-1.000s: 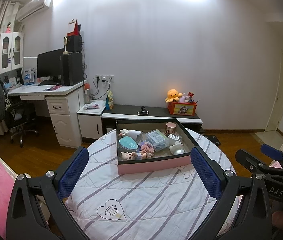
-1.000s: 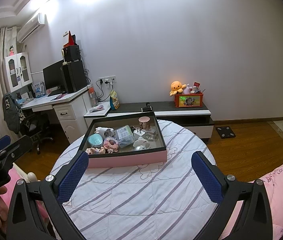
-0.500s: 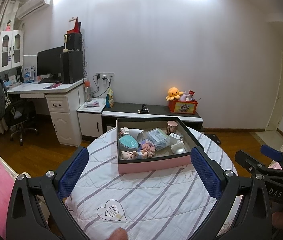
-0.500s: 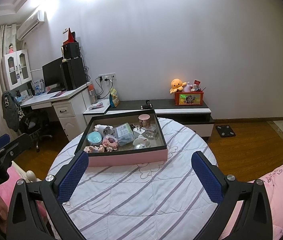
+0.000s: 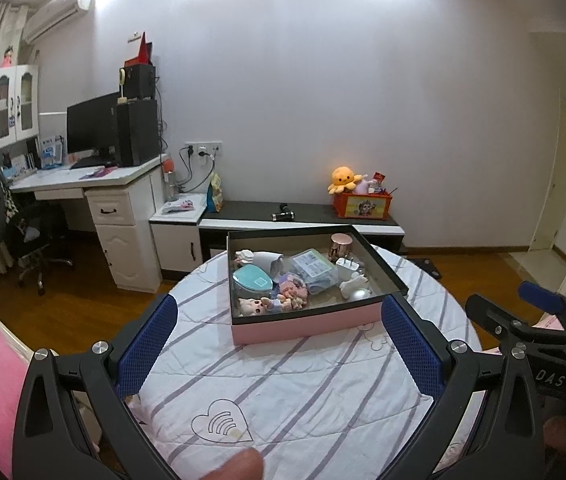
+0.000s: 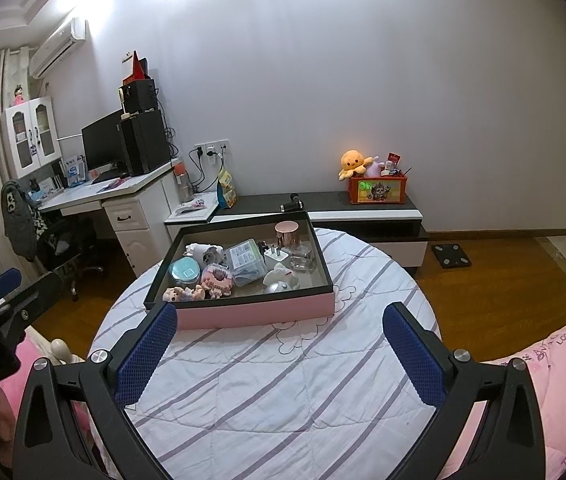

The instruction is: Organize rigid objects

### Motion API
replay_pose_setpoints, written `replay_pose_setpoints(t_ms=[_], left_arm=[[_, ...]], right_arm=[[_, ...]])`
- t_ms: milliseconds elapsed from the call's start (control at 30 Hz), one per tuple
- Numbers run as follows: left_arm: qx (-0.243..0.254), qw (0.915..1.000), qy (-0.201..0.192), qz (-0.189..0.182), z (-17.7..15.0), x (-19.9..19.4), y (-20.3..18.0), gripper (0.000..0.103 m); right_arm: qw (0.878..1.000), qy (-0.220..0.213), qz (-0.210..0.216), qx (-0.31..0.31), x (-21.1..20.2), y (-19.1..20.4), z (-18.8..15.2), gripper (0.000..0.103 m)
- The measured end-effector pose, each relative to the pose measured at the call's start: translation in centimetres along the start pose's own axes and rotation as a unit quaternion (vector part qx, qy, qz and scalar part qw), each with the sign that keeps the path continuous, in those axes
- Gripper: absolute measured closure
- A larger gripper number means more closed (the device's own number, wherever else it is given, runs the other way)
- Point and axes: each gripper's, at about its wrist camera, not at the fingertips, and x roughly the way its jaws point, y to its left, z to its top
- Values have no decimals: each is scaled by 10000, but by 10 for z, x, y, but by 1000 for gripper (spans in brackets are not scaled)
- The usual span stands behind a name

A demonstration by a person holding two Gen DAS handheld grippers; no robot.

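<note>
Left wrist view: my left hand-held gripper hangs with its blue pads wide apart and nothing between them, above the striped quilt of the round bed. The pink tray sits ahead toward the far edge. Inside it: teal compact, doll, clear plastic box, white charger plug, rose-gold capped bottle. They lie loosely heaped, several touching. The right hand-held gripper shows at the right edge.

Right wrist view: right hand-held gripper likewise spread and empty, short of the tray's near wall.

Judgement: all items sit in the tray; this fits sorting about to start or just finished. For any pick, I would come from above, take one outlying piece, and avoid nudging neighbours.
</note>
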Motion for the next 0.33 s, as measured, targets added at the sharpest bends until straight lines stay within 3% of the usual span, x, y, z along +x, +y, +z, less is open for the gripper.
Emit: replay_pose_setpoints(t_ms=[333], left_arm=[[-182, 9998, -34, 35, 1, 2, 9, 0]], right_arm=[[10000, 38, -7, 1, 5, 1, -3, 0]])
